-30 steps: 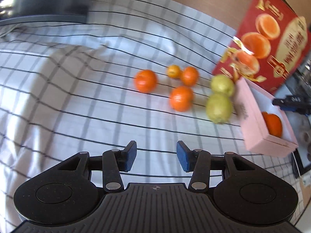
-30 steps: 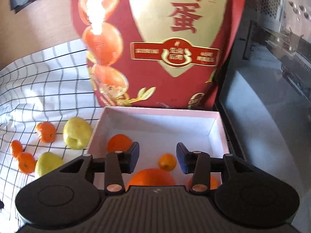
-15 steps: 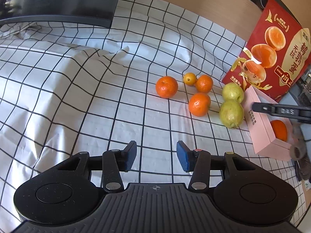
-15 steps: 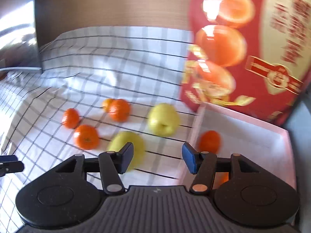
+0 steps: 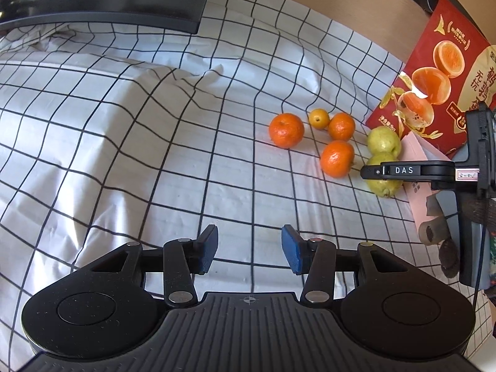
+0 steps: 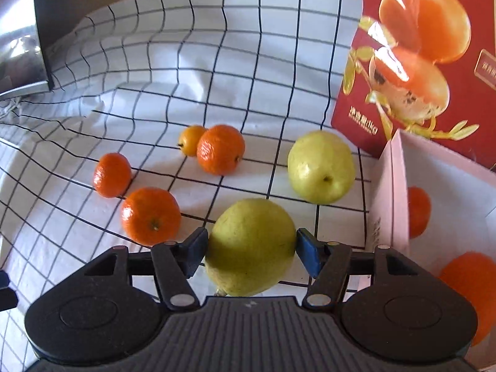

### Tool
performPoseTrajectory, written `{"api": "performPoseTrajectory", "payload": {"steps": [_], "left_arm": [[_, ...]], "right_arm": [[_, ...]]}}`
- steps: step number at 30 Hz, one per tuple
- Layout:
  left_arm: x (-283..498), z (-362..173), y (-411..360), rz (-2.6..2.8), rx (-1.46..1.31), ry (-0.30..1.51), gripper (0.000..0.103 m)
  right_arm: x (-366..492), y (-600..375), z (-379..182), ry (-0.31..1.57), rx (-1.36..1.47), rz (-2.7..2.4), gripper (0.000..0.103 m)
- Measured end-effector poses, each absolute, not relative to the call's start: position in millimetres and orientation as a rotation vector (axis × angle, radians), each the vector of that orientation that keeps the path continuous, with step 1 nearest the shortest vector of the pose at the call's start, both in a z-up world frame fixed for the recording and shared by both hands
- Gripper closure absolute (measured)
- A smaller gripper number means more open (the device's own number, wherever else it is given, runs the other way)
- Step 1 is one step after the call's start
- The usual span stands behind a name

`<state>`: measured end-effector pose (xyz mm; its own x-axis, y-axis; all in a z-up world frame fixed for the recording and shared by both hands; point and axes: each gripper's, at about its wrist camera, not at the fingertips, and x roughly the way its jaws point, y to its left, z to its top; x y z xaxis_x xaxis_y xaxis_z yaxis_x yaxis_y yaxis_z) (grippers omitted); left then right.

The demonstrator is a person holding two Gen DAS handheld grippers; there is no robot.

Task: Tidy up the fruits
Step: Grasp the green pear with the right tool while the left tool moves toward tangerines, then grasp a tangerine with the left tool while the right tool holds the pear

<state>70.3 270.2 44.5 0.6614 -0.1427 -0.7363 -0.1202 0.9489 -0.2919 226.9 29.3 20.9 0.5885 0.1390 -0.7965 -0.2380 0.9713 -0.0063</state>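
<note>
My right gripper [image 6: 250,248] is open, its blue pads on either side of a yellow-green pear [image 6: 251,248] lying on the checked cloth; contact is unclear. A second pear [image 6: 321,167] lies just beyond. Three tangerines [image 6: 150,215] [image 6: 112,175] [image 6: 220,149] and a small kumquat [image 6: 190,140] lie to the left. The pink box [image 6: 389,192] at right holds oranges [image 6: 418,212]. My left gripper [image 5: 249,249] is open and empty over bare cloth, well short of the fruit [image 5: 337,158]. The right gripper [image 5: 403,170] shows over the near pear [image 5: 384,186].
A red printed carton [image 6: 418,46] stands behind the pink box; it also shows in the left wrist view [image 5: 440,71]. A dark monitor base [image 5: 108,21] sits at the back left. The checked cloth [image 5: 124,139] is rumpled in the middle.
My right gripper swung left from over the pink box and came down around the near pear. The left gripper drew back slightly and stayed open.
</note>
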Motion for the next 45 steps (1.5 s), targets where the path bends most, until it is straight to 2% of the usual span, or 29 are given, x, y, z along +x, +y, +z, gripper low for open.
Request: {"api": "performPoseTrajectory", "payload": {"steps": [10,19,28,37,45], "left_arm": [[90,42,263,-0.084,-0.294,0.854,0.053],[149,60,203,-0.258,-0.102,0.766,0.053],[202,41,160,-0.26,0.029,0.761,0.052],[202,29,146,-0.242,0.075,0.748,0.053],[158,33,147,-0.282,0.06,0.751,0.057]], "right_arm": [[213,31,22,0.908,-0.115,0.256,0.042],[132,22,41,0.849,-0.156,0.321,0.042],[67,-12,35,0.856,-0.184,0.25,0.042],[45,-32,23,0.851,-0.157,0.196,0.042],[42,-31,21,0.823,-0.193,0.223,0.042]]}}
